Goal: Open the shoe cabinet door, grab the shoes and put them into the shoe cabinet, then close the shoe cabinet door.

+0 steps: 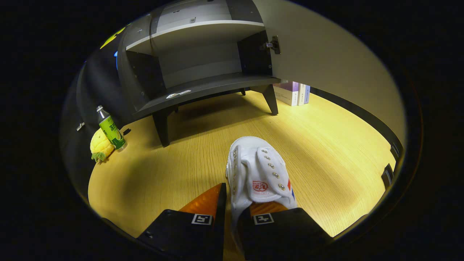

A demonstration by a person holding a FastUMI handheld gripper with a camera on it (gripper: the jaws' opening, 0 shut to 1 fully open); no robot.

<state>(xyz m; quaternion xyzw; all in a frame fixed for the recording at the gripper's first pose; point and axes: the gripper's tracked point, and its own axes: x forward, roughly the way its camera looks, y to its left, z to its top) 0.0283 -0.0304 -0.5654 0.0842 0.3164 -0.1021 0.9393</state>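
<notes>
A white canvas shoe [258,170] with metal eyelets points away from me, its toe toward the cabinet. My gripper [237,201] is shut on the shoe's left side wall: one finger sits outside it, the other inside the opening under the tongue. The shoe hangs just above the wooden table [326,152]. Beyond it stands the dark shoe cabinet [203,90] on short legs. Its pale door [326,54] is swung open to the right, with the hinge [273,44] visible. The lower shelf [217,85] and the upper shelf [195,29] hold no shoes.
A green bottle [111,129] and a yellow pineapple toy [100,145] stand left of the cabinet near the table's edge. Several books [293,92] lean behind the cabinet's right leg. A small white label [177,94] lies on the lower shelf.
</notes>
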